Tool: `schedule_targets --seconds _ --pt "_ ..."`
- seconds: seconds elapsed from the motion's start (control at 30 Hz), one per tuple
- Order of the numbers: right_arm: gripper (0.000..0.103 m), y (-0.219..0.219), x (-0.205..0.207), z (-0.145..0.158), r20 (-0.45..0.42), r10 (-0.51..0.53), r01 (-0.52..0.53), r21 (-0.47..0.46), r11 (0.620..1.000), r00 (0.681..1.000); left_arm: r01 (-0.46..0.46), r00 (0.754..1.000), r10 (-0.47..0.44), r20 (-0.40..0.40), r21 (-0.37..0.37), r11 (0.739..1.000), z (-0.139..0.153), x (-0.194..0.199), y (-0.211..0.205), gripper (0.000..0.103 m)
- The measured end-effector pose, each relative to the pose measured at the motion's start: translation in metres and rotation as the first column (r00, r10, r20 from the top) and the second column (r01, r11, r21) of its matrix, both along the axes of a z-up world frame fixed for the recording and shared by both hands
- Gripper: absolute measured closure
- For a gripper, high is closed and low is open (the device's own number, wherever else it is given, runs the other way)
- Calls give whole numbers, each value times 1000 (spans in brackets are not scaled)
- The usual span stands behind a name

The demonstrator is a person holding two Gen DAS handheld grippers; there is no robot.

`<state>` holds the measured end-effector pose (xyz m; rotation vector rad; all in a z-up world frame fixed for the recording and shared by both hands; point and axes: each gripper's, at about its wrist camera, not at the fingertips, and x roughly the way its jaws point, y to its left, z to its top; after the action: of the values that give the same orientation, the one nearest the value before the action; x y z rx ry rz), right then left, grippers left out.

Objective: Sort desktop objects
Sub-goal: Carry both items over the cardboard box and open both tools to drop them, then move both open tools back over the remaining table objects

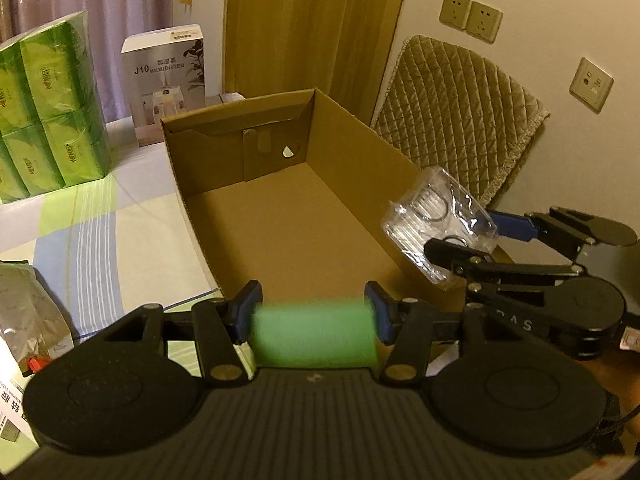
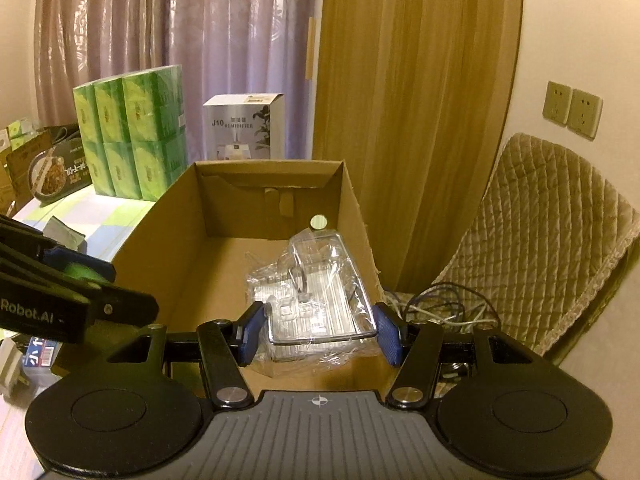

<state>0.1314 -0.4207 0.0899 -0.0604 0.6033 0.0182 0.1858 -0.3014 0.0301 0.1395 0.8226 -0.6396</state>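
Dim, warm yellowish indoor light; fisheye bending at dark corners; blurred green roll [image 1: 314, 334] up close.

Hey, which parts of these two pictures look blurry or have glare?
Left wrist view: the green roll held in the left tongs is smeared and soft. Right wrist view: the clear plastic package in the right tongs shows white glints; both views bend at the edges.

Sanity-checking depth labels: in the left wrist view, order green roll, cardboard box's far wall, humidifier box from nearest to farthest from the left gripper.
1. green roll: held between the left gripper fingers, centre bottom.
2. far wall of the cardboard box: straight ahead, mid-frame.
3. humidifier box: beyond the cardboard box, upper left, by the curtain.
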Motion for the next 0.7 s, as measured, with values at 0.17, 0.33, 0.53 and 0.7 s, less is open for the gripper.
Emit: schedule_targets --seconds 0.17,0.33,0.53,0.7 --pt "48 1 -2 1 0 3 -3 1 1000 1000 -13 999 13 38 7 1000 8 -4 10 52" --pt "48 8 -2 0 -8 20 -20 6 1000 1000 -30 998 30 47 -2 1000 16 -7 21 51" --pt "48 15 -3 2 -5 29 -29 7 1000 1000 -45 998 45 49 5 999 17 -14 32 51" --pt "45 20 -3 4 15 43 -43 -1 999 999 -50 998 50 49 1 999 17 -21 41 50"
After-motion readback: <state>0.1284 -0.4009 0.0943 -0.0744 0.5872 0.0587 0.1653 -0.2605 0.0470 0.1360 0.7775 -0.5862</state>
